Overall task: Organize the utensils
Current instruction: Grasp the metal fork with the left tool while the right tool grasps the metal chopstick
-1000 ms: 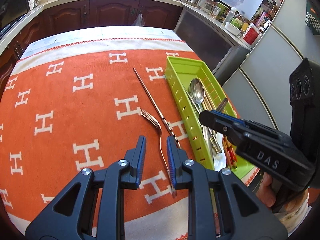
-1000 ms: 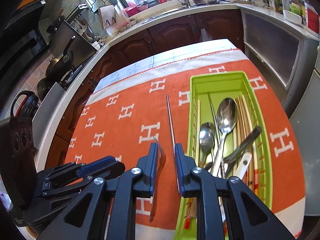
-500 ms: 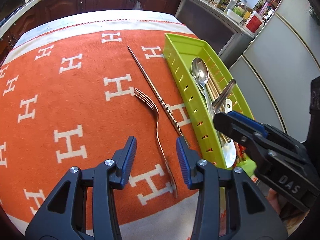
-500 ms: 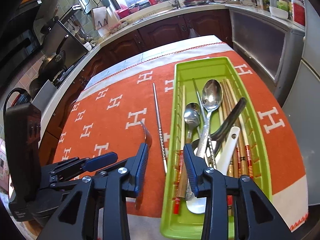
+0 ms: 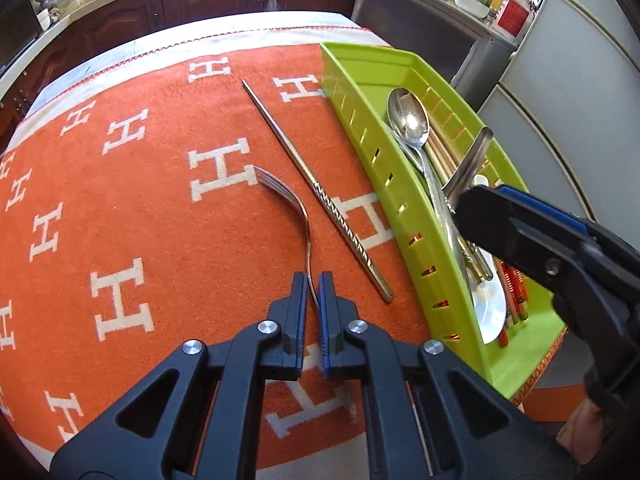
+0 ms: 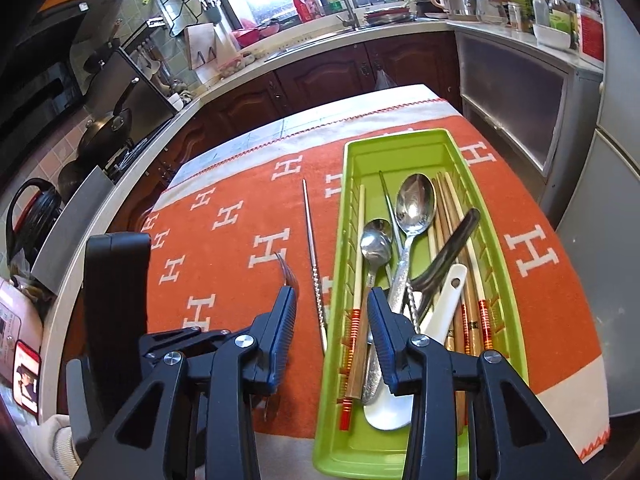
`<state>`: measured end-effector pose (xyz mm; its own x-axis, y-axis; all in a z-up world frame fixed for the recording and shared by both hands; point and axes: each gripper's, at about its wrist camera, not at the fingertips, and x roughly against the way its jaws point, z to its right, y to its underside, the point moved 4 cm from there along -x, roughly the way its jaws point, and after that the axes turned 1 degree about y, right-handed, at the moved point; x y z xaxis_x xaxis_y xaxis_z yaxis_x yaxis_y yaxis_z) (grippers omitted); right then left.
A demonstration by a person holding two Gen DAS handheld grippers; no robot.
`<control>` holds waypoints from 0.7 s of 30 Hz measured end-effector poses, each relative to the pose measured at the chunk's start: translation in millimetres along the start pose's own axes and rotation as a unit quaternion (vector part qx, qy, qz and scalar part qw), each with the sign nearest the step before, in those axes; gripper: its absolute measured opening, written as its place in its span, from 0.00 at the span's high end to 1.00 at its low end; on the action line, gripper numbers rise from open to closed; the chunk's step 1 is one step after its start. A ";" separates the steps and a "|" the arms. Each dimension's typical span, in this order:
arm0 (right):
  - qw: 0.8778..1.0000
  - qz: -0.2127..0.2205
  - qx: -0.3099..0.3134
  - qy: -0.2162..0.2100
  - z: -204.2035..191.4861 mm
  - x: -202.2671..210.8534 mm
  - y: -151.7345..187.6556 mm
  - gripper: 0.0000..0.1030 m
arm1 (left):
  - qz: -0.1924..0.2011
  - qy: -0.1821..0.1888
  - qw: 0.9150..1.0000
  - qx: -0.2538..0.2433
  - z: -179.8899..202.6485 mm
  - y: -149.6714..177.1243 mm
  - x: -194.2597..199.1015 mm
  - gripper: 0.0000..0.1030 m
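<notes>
My left gripper (image 5: 313,286) pinches the fork (image 5: 298,216) handle at 6 o'clock; right gripper (image 6: 332,304) partly open, empty. Metal chopstick (image 5: 316,192) at 12 remains on cloth. Tray (image 5: 404,56) at 2 already holds most utensils.

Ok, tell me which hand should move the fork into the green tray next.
Left. The left gripper has its jaws shut on the fork handle. The right gripper hangs open and empty over the green tray edge, so it would probably need a fresh grasp.
</notes>
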<state>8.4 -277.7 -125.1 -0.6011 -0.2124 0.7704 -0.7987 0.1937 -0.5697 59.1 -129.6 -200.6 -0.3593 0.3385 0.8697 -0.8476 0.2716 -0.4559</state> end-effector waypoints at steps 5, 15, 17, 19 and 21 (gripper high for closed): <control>1.000 -0.010 0.019 -0.011 -15.0 -10.4 -10.5 0.64 | 0.029 0.001 0.999 0.020 -16.5 -2.8 16.1 1.00; 0.997 -0.069 0.029 -0.022 -49.0 -63.9 -70.7 0.69 | 0.056 -0.003 0.995 0.088 -71.4 -10.0 42.0 1.00; 0.996 -0.087 0.028 -0.018 -54.5 -78.5 -82.1 0.71 | 0.059 -0.001 0.993 0.102 -82.7 -9.3 45.7 1.00; 0.994 -0.105 0.028 -0.010 -60.1 -95.2 -91.5 0.71 | 0.061 0.000 0.992 0.113 -92.9 -10.3 47.2 1.00; 0.991 -0.131 0.030 0.003 -65.1 -114.4 -98.5 0.71 | 0.060 0.001 0.991 0.122 -101.2 -10.2 47.7 1.00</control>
<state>157.7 -210.1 -138.5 -0.3734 -0.2425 0.8954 -0.9274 0.0748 -0.3665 90.1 -25.0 -173.6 -0.4623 0.3569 0.8117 -0.8683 0.0030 -0.4959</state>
